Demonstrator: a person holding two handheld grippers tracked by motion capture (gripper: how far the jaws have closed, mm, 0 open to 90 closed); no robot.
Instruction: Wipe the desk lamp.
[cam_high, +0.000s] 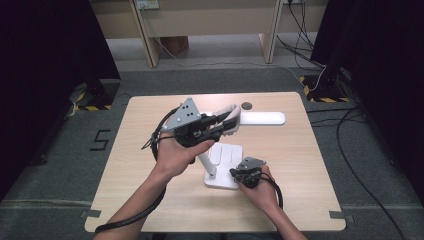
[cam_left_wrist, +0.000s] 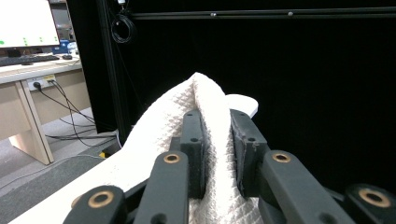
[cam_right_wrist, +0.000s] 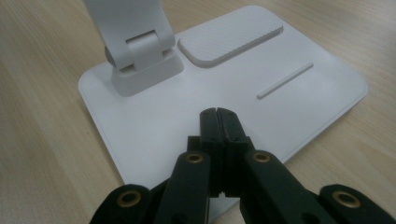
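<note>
A white desk lamp stands on the table: its flat base (cam_high: 226, 165), an upright arm (cam_high: 206, 162) and a long head (cam_high: 262, 118) stretched to the right. My left gripper (cam_high: 226, 122) is held above the table and is shut on a white quilted cloth (cam_high: 231, 114), which lies against the lamp's head. In the left gripper view the cloth (cam_left_wrist: 212, 116) bulges up between the two pads. My right gripper (cam_high: 241, 174) is shut with nothing in it, its tips resting on the base (cam_right_wrist: 154, 126) near the hinge block (cam_right_wrist: 140, 60).
The wooden table (cam_high: 150, 190) has a dark round cable hole (cam_high: 246, 105) behind the lamp. Desk legs (cam_high: 150, 45) and cables (cam_high: 320, 65) are on the grey floor beyond. Black curtains stand at both sides. The base carries a ribbed pad (cam_right_wrist: 229, 39).
</note>
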